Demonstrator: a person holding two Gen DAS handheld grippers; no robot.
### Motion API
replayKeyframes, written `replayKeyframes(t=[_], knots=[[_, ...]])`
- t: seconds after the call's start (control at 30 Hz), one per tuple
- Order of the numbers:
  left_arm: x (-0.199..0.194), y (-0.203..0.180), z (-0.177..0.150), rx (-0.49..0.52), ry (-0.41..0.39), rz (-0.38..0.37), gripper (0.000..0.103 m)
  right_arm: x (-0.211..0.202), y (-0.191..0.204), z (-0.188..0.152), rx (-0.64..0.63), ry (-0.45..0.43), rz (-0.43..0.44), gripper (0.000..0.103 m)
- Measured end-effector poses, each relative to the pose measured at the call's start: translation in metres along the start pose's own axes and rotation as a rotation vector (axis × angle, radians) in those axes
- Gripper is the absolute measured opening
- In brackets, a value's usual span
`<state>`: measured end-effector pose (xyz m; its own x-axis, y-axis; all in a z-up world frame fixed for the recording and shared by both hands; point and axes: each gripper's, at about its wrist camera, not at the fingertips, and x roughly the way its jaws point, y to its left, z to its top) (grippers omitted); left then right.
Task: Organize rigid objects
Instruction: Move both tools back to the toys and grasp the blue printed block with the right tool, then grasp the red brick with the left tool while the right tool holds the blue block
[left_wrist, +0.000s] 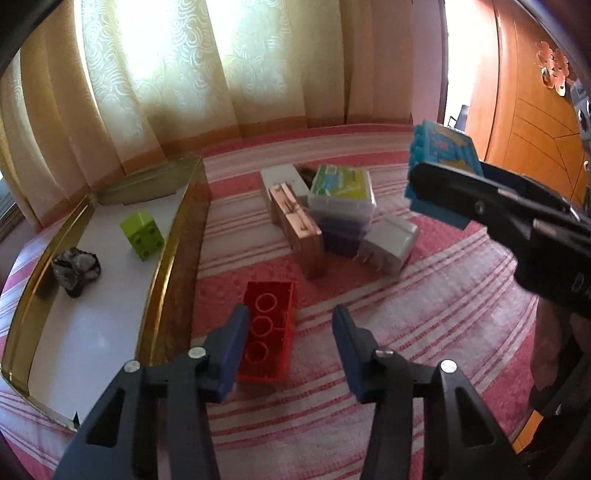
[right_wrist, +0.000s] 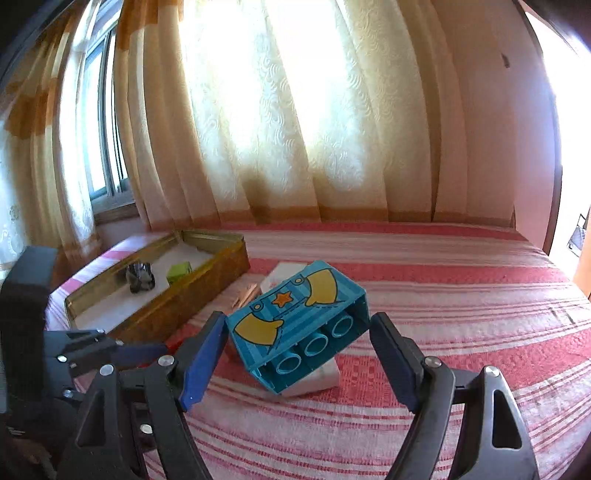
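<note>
Red brick (left_wrist: 267, 334) lies on the striped bed (left_wrist: 424, 314) just ahead of your left gripper (left_wrist: 290, 319), hollow side up with three round sockets showing, its long axis running near to far, roughly in line with the fingers. The left finger (left_wrist: 236, 328) overlaps the brick's left edge, while the right finger stands off to the right with bare cloth between it and the brick, so the brick sits toward the left of the gap and not squarely inside it. Those fingers are parted and nothing is pressed between them. You would likely need to shift left a little so both fingers straddle the brick's narrow width before closing. Left of the brick, very close, is the gold tin tray (left_wrist: 166, 266), already holding a green block (left_wrist: 142, 234) and a dark crumpled lump (left_wrist: 75, 271); judged from that, the tray is where things go. Your right gripper (right_wrist: 297, 345) holds a blue brick (right_wrist: 299, 325) tilted in the air, fingers at either end, above the pile of small boxes (left_wrist: 332, 218) farther away.
</note>
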<state>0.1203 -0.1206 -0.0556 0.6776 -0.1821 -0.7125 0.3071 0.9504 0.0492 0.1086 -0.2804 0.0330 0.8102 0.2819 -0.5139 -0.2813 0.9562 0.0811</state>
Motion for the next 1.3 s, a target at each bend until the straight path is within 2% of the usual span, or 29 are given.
replayKeyframes(t=[0.13, 0.23, 0.27, 0.3, 0.4, 0.47, 0.57, 0.73, 0.8, 0.9, 1.17, 1.27, 1.3], knots=[[0.006, -0.004, 0.005, 0.018, 0.008, 0.025, 0.051, 0.003, 0.001, 0.002, -0.006, 0.0, 0.003, 0.08], [0.004, -0.007, 0.005, 0.009, 0.005, 0.014, 0.053, 0.0, 0.002, 0.0, -0.011, -0.014, -0.002, 0.08], [0.002, -0.009, 0.003, 0.015, -0.001, 0.0, 0.056, -0.002, 0.002, 0.0, -0.012, -0.023, -0.006, 0.08], [0.001, -0.011, 0.003, 0.024, -0.004, 0.01, 0.067, -0.003, 0.002, 0.0, -0.013, -0.03, -0.006, 0.08], [0.0, -0.008, 0.004, 0.012, -0.014, 0.032, 0.071, -0.005, 0.004, 0.0, -0.023, -0.039, -0.008, 0.08], [0.003, -0.001, 0.004, -0.013, 0.0, 0.049, 0.071, -0.006, 0.004, 0.0, -0.025, -0.047, -0.009, 0.08], [0.002, 0.006, 0.006, -0.022, -0.019, 0.073, 0.071, -0.006, 0.004, 0.0, -0.021, -0.047, -0.007, 0.08], [0.003, 0.003, 0.006, 0.005, -0.018, 0.088, 0.073, -0.006, 0.003, 0.0, -0.019, -0.042, -0.007, 0.08], [-0.004, -0.005, 0.002, 0.022, -0.037, 0.065, 0.073, -0.006, 0.003, 0.0, -0.016, -0.046, -0.007, 0.08], [-0.001, -0.012, 0.0, 0.034, -0.006, 0.01, 0.077, -0.006, 0.003, 0.0, -0.014, -0.045, -0.008, 0.08], [0.011, -0.009, 0.005, 0.037, 0.037, 0.095, 0.079, -0.006, 0.003, 0.0, -0.015, -0.048, -0.009, 0.08], [0.015, -0.013, 0.005, 0.06, 0.055, 0.116, 0.076, -0.006, 0.003, 0.0, -0.015, -0.046, -0.01, 0.08], [0.014, -0.012, 0.005, 0.058, 0.053, 0.123, 0.07, -0.006, 0.003, 0.0, -0.014, -0.047, -0.01, 0.08]])
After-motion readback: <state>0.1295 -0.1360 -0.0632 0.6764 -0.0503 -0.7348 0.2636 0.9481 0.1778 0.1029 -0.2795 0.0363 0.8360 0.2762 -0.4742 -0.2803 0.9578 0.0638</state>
